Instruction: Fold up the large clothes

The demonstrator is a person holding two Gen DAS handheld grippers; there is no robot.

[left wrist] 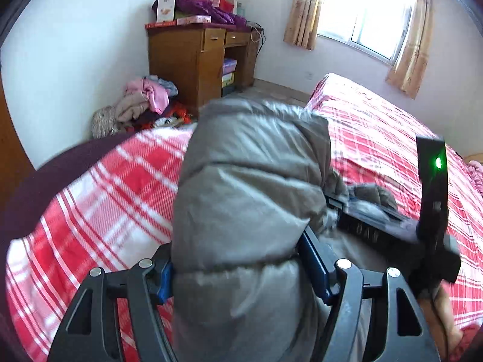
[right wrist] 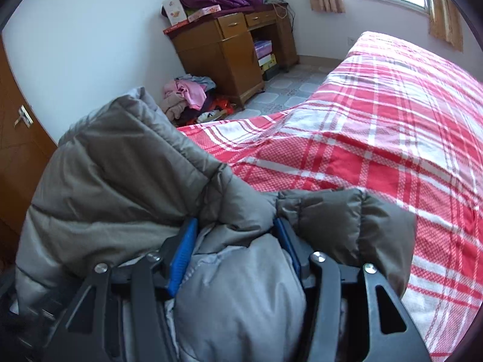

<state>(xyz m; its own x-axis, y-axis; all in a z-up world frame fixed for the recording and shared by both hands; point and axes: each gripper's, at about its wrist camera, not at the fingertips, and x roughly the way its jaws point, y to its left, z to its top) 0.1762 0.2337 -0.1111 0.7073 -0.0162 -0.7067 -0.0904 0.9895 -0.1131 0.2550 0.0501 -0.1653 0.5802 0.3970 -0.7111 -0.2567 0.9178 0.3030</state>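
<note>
L gripper (left wrist: 241, 267) clamps grey puffer jacket (left wrist: 250, 187); R gripper (right wrist: 234, 247) clamps another fold of it, jacket bunched above red plaid bed (right wrist: 362, 150). Beyond: clothes pile (right wrist: 190, 96) on floor, wooden desk (right wrist: 229, 51) w/ boxes in open shelf, window (left wrist: 365, 15).

A puffy quilted down jacket (left wrist: 241, 199) in taupe grey shows a paler silver-grey lining (right wrist: 241, 286). It lies over a bed sheet (right wrist: 377, 138) checked in red and white plaid. Both black two-finger grippers, left (left wrist: 244, 274) and right (right wrist: 238, 250), carry bright blue pads (right wrist: 181, 259). A honey-brown wooden desk (left wrist: 187, 60) holds a purple garment (left wrist: 208, 10) and red boxes (left wrist: 215, 0). A floor heap of clothes (left wrist: 145, 99) mixes pink and beige. Curtains (left wrist: 302, 9) are tan with a faint floral print.
</note>
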